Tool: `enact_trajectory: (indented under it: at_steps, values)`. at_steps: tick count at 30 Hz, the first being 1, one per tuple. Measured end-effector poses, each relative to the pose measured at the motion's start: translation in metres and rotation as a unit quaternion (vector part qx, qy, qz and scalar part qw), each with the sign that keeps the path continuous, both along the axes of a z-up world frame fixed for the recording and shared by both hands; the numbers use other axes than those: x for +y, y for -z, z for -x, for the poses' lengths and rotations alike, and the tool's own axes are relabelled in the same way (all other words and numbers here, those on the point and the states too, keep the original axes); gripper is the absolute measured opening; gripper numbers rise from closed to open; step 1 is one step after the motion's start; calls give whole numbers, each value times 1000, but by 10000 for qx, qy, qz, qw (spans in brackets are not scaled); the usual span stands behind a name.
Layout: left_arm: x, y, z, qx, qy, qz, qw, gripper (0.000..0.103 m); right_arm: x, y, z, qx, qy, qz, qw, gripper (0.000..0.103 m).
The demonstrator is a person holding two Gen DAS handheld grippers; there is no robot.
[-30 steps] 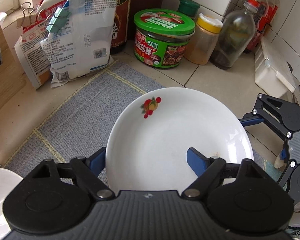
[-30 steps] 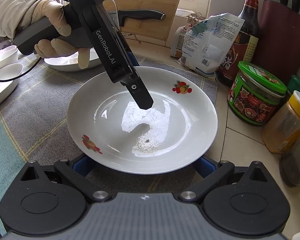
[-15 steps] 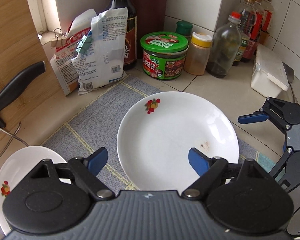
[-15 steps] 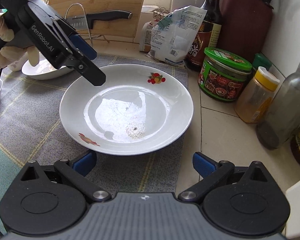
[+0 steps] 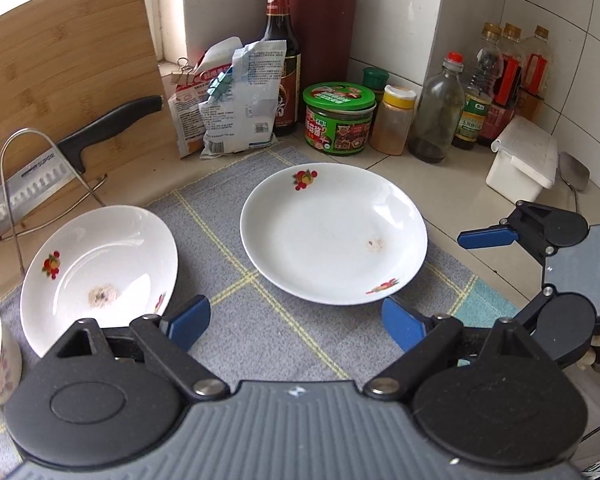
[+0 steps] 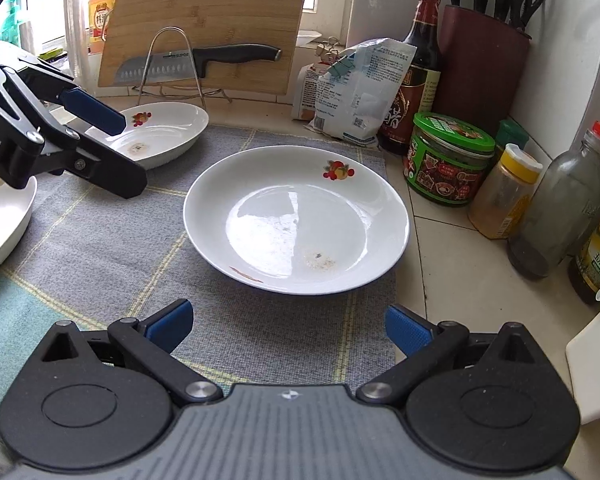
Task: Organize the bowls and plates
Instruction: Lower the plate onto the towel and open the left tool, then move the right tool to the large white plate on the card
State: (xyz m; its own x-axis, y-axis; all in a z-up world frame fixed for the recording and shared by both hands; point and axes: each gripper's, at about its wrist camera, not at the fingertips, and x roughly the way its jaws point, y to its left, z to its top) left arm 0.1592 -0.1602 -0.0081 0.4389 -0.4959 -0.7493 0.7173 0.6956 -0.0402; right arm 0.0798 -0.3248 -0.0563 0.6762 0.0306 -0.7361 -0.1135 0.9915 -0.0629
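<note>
A white plate with fruit prints [image 5: 332,236] lies on the grey checked mat [image 5: 228,280]; it also shows in the right wrist view [image 6: 296,220]. A second white dish [image 5: 100,268] lies to its left, also seen in the right wrist view [image 6: 156,132]. My left gripper [image 5: 296,322] is open and empty, just short of the plate's near rim. My right gripper [image 6: 288,326] is open and empty, a little back from the plate's near edge. Each gripper shows in the other's view, the right one [image 5: 540,264] and the left one [image 6: 112,152].
A green-lidded jar [image 5: 339,118], spice jar [image 5: 394,120], bottles [image 5: 436,112], sauce bottle [image 5: 280,56] and clipped bags [image 5: 232,100] line the back. A knife on a wire rack [image 5: 60,164] leans by a cutting board [image 5: 60,76]. A white box [image 5: 522,158] sits right. Another white dish [image 6: 0,220] lies far left.
Both grippers have pulled back and up from the plate, which stays on the mat. The left one no longer straddles its rim. The second dish has come into view.
</note>
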Motion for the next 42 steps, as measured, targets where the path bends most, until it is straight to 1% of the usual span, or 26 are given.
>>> enact_trajectory:
  at_steps: [5, 8, 12, 16, 20, 24, 26, 32, 36, 39, 42]
  values:
    - [27, 7, 26, 51, -552, 56, 9984, 93, 16, 1, 8, -36, -269, -227, 9994, 103]
    - [43, 9, 40, -57, -818, 24, 9966, 93, 29, 2, 13, -12, -441, -299, 9986, 103]
    - [63, 12, 54, -138, -1065, 59, 9942, 93, 47, 0, 20, -16, -582, -266, 9979, 103]
    - [81, 15, 66, -219, -1085, 100, 9938, 93, 61, -3, 25, 6, -614, -307, 9976, 103]
    - [101, 14, 75, -351, -1006, 29, 9943, 93, 81, -1, 27, 142, -447, -279, 9985, 103]
    - [127, 13, 87, -463, -1069, -5, 9932, 93, 99, 0, 28, 233, -446, -468, 9976, 103]
    - [140, 15, 92, -471, -1109, -27, 9927, 93, 111, 0, 27, 271, -421, -380, 9980, 103]
    - [181, 21, 103, -426, -1385, -46, 9894, 93, 141, -5, 26, 276, -478, -398, 9977, 103]
    - [207, 25, 110, -439, -1526, -150, 9872, 93, 156, -13, 23, 208, -533, -531, 9969, 103]
    - [224, 30, 113, -326, -1620, -222, 9860, 93, 166, -16, 19, 232, -570, -709, 9956, 103]
    - [238, 41, 116, -230, -1632, -300, 9859, 93, 178, -16, 17, 267, -591, -776, 9949, 103]
